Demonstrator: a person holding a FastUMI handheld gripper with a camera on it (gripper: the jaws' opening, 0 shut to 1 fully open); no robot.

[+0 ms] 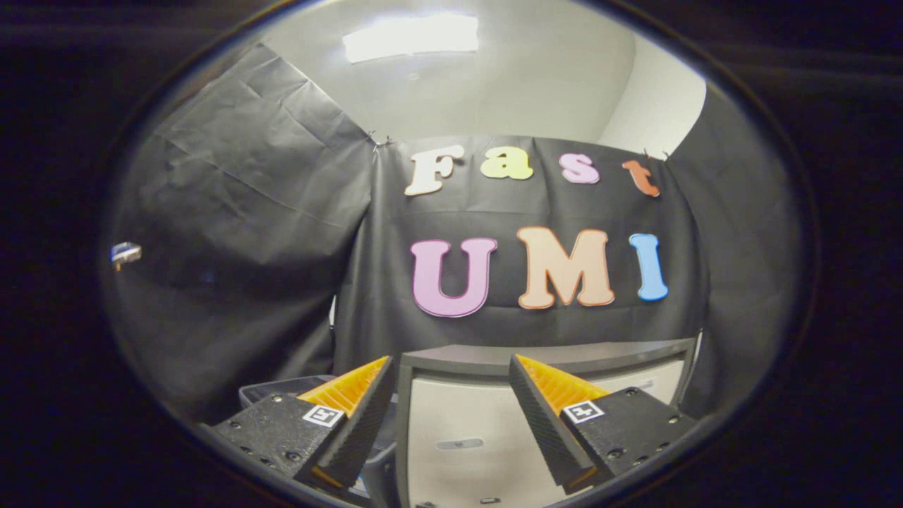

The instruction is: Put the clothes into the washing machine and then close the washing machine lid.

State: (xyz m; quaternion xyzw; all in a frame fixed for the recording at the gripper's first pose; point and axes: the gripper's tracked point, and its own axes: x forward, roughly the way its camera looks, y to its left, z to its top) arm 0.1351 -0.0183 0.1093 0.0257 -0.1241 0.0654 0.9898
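My gripper (450, 361) is open, with a wide gap between its fingers and nothing held. Just ahead of the fingers, and showing through the gap, stands the washing machine (487, 423): a white panel in a dark grey frame. A shallow oval handle recess (458, 444) sits low on the panel between the fingers. The frame's dark top edge (564, 351) runs level just beyond the fingertips. I cannot tell whether this panel is the raised lid or the machine's front.
Black cloth walls close in the booth behind and on both sides of the machine. A dark grey edge (282, 386) shows behind the left finger. A small pale device (125, 252) hangs on the left wall. A ceiling light (413, 35) shines overhead.
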